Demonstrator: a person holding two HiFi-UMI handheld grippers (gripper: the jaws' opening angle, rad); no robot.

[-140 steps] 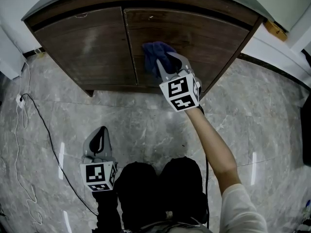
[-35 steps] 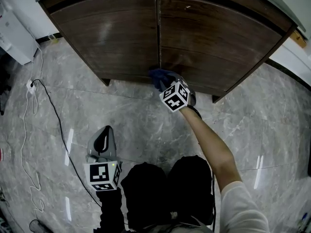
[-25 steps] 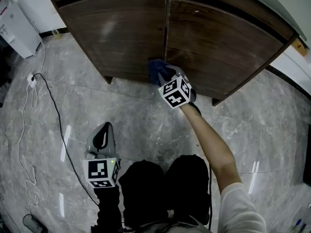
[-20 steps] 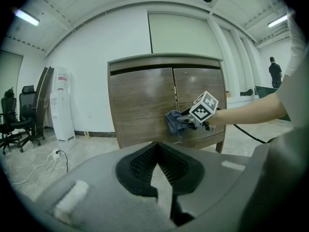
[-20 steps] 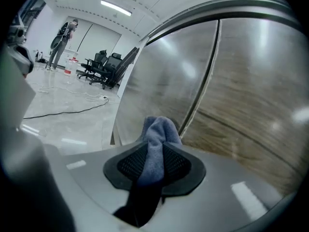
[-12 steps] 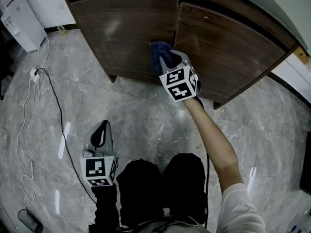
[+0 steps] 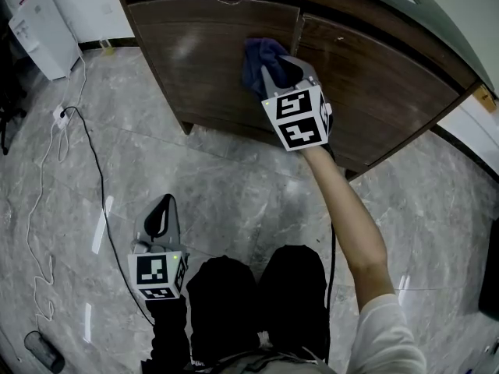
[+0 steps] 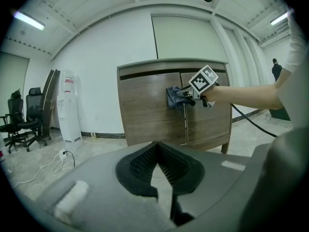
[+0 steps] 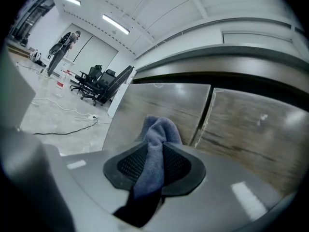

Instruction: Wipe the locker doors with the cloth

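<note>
Here | right gripper [image 7: 274,70] presses cloth [image 7: 256,53] to left door [image 7: 195,61] | water dispenser [image 7: 35,23] well apart

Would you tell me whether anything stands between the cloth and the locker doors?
Nothing visible does: the cloth, clamped in the right gripper, seems to rest against the left door beside the centre seam.

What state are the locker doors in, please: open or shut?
Shut: both locker doors lie flush, with only a thin seam between them.
</note>
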